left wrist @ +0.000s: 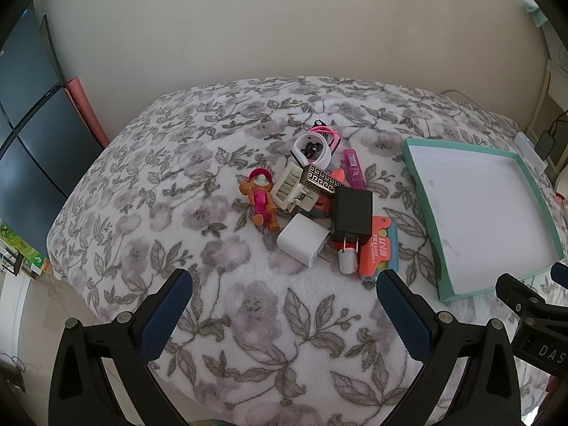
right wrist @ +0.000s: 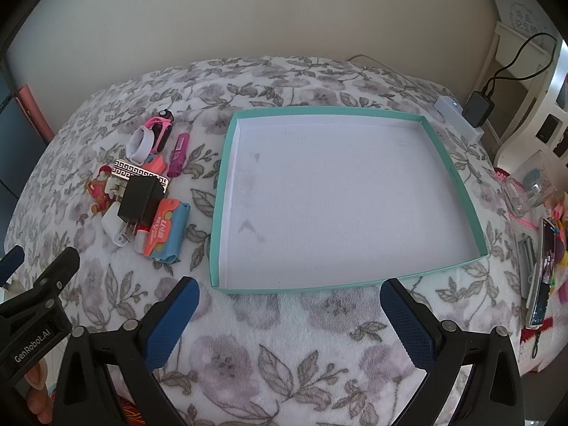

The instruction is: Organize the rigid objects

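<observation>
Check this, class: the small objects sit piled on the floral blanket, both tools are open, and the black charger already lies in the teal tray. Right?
One slip: the black charger is not in the teal tray, which holds nothing. It lies on the pile beside the tray, as the right wrist view shows. Left tool and right tool are open.

Plug adapters: two, a black one (left wrist: pixel 351 209) lying across the pile and a white one (left wrist: pixel 301 239) just beside it.
Toy figures: one, orange and pink (left wrist: pixel 261 200).
Trays: one, teal-rimmed (right wrist: pixel 222 191), nothing in it.
Cream slatted pieces: one (left wrist: pixel 289 184).
Gold patterned boxes: one (left wrist: pixel 319 181).
White rings: one (left wrist: pixel 314 149), small dark bits inside, too small to count.
Pink watches: one (right wrist: pixel 161 133).
Magenta sticks: one (left wrist: pixel 353 170).
Orange carded packs: one (left wrist: pixel 378 252), on a blue backing.
White caps: one (left wrist: pixel 347 261).
Hand-held grippers: two, the left (left wrist: pixel 284 294) and the right (right wrist: pixel 289 301), both with fingers spread wide.
</observation>
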The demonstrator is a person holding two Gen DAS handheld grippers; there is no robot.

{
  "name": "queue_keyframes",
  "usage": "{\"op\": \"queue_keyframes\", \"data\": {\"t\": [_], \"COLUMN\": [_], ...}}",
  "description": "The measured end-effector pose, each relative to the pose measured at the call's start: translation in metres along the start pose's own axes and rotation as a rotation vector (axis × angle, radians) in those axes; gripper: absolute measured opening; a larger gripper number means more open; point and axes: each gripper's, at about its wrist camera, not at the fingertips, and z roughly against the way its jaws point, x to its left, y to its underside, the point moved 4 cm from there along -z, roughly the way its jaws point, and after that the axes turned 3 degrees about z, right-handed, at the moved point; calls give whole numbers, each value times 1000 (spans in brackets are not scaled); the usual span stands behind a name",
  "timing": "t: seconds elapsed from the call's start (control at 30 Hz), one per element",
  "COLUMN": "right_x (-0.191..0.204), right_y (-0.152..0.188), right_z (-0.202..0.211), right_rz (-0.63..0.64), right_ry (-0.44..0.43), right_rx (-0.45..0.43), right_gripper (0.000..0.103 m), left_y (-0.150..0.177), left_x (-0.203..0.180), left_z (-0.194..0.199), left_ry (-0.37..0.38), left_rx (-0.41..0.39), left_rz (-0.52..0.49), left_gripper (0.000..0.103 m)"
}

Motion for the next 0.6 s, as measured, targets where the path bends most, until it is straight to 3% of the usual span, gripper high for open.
{"op": "queue_keyframes", "data": {"t": [0.6], "right_x": [1], "right_y": [0], "right_z": [-1], "right_rz": [5], "right_ry": [-2], "right_rx": [2], "right_gripper": [103], "left_y": [2], "left_x": [1], "left_z": [1], "left_ry": [0], "left_rx": [1], "left_rz": [-1], "left_gripper": [103]}}
